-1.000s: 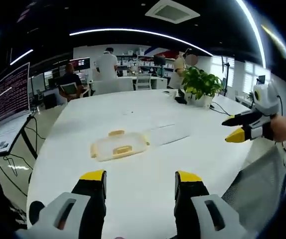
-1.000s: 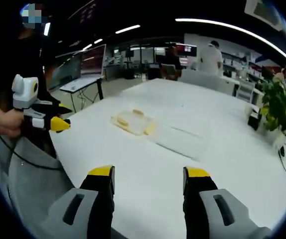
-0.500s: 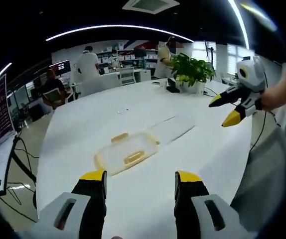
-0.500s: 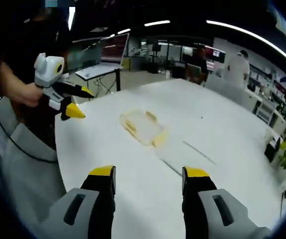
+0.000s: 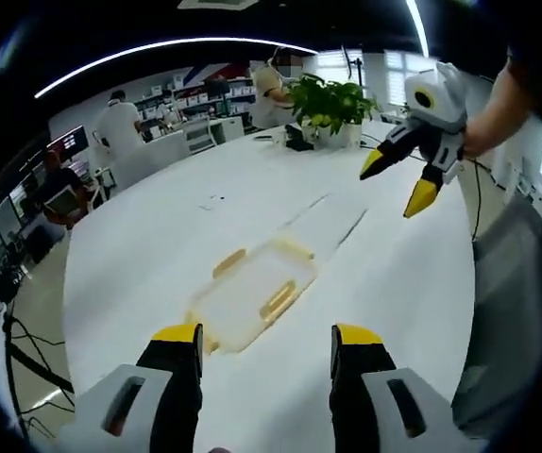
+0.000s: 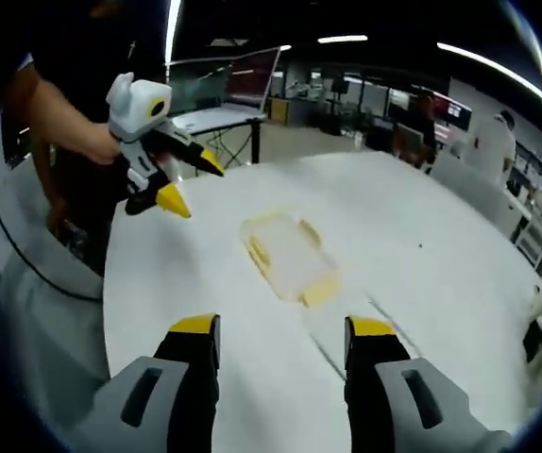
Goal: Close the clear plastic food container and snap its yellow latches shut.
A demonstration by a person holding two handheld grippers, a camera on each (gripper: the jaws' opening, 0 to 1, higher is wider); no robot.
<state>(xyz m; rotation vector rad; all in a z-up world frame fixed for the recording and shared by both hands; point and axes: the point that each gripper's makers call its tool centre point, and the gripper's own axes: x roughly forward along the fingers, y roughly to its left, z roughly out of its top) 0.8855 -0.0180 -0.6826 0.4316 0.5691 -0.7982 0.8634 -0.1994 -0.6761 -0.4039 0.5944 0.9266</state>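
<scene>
Nearest to me, in the left gripper view, my left gripper [image 5: 265,338] is released, its yellow-tipped jaws standing well apart and holding nothing above the white table [image 5: 139,255]. In the right gripper view my right gripper [image 6: 283,330] is the same: jaws spread, nothing between them.

Just beyond both pairs of jaws lies the clear plastic food container [image 5: 254,294], flat on the table and touched by neither gripper. Its lid seems to be lying on it, though I cannot tell whether it is pressed fully down. The yellow latches [image 5: 278,300] show along its edges; in the right gripper view the container [image 6: 288,256] has a yellow latch at its near right corner. Whether any latch is snapped I cannot tell.

Each gripper also shows in the other's view, in the air to the side of the container and well apart from it.

I judge this to be the approach: no closing or latching has begun. Next I would need to bring one gripper down to steady or press the lid, and line the other up with a latch to push it home.

Far off stand a potted plant [image 5: 329,98], desks and people.
</scene>
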